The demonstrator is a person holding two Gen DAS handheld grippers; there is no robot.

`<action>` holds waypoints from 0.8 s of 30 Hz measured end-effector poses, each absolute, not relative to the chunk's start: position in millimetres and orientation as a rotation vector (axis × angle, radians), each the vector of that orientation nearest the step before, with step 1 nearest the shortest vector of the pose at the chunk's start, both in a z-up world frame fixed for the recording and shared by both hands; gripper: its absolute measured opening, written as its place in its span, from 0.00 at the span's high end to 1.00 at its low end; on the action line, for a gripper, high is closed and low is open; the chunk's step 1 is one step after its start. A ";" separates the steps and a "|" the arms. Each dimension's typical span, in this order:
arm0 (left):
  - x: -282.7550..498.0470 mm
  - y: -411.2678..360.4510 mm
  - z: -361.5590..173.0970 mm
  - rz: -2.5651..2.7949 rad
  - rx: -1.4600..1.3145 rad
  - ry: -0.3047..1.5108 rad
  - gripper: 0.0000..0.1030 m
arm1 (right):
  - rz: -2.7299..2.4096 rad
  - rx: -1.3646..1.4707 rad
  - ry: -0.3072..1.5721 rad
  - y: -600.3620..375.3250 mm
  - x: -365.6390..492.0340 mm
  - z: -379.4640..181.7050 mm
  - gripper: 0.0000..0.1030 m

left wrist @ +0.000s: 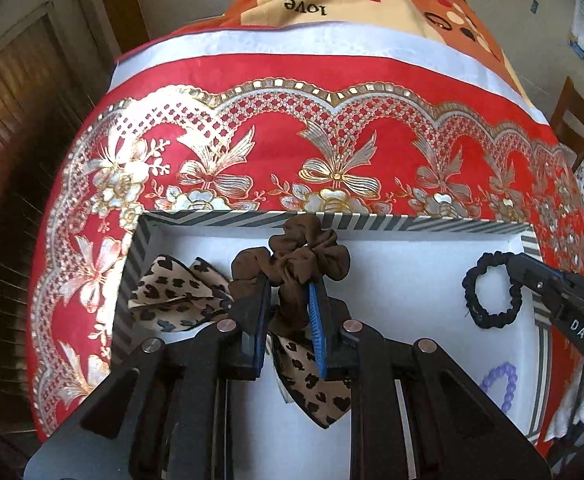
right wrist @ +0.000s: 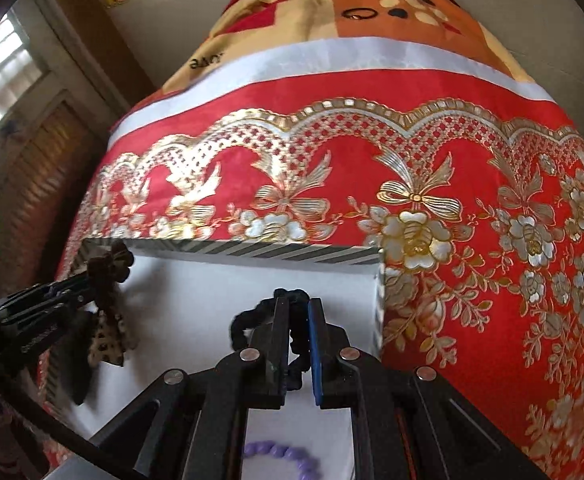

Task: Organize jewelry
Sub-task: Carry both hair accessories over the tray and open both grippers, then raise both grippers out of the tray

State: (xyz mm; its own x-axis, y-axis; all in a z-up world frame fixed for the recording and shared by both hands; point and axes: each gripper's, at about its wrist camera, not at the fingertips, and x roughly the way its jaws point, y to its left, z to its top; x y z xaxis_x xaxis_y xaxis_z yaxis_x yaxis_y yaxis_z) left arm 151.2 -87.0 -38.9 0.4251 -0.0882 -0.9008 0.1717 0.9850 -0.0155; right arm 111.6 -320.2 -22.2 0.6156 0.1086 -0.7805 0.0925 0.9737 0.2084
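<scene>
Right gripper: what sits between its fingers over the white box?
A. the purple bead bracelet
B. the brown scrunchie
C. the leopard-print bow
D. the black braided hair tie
D: in the right wrist view the right gripper is shut on the black hair tie, while the purple bead bracelet lies loose on the floor of the white box.

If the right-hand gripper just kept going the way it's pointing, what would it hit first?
Probably the white floor of the striped-edged box. The right gripper is angled down into it, shut on a black hair tie, with nothing else visibly ahead. Depth is hard to judge through the fisheye.
</scene>
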 end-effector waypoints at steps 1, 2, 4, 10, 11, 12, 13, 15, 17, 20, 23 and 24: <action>152.0 -86.8 -39.9 -0.169 0.074 1.122 0.75 | 0.005 0.234 0.909 -320.6 112.9 -23.5 0.93; 152.8 -86.7 -41.1 -0.182 0.061 1.124 0.69 | -0.004 0.221 0.909 -320.8 114.6 -25.4 0.93; 153.3 -86.3 -42.1 -0.202 0.039 1.124 0.61 | -0.005 0.203 0.918 -320.3 116.0 -28.1 0.92; 147.0 -77.9 -32.9 -0.183 0.007 1.102 0.51 | 0.046 0.211 0.895 -315.7 105.7 -24.9 0.70; 144.8 -75.6 -30.4 -0.183 0.002 1.100 0.51 | 0.050 0.207 0.891 -314.0 102.7 -22.9 0.70; 142.3 -73.9 -28.0 -0.183 0.000 1.099 0.51 | 0.055 0.204 0.886 -312.5 99.8 -20.7 0.70; 139.4 -72.1 -25.2 -0.182 0.000 1.097 0.51 | 0.058 0.203 0.884 -310.8 97.5 -18.9 0.70; 133.4 -69.5 -20.0 -0.176 0.007 1.088 0.51 | 0.067 0.206 0.878 -307.9 90.4 -12.9 0.70; 127.4 -66.8 -15.2 -0.173 0.011 1.078 0.51 | 0.068 0.205 0.869 -304.7 82.7 -7.2 0.69; 113.1 -63.9 -7.5 -0.157 0.017 1.064 0.51 | 0.062 0.202 0.868 -298.5 69.6 -1.3 0.63; 97.8 -61.8 -2.0 -0.117 0.046 1.052 0.51 | 0.071 0.189 0.865 -290.3 55.4 2.5 0.62; 90.9 -60.3 -0.3 -0.102 0.056 1.049 0.51 | 0.072 0.184 0.864 -288.0 50.8 3.4 0.62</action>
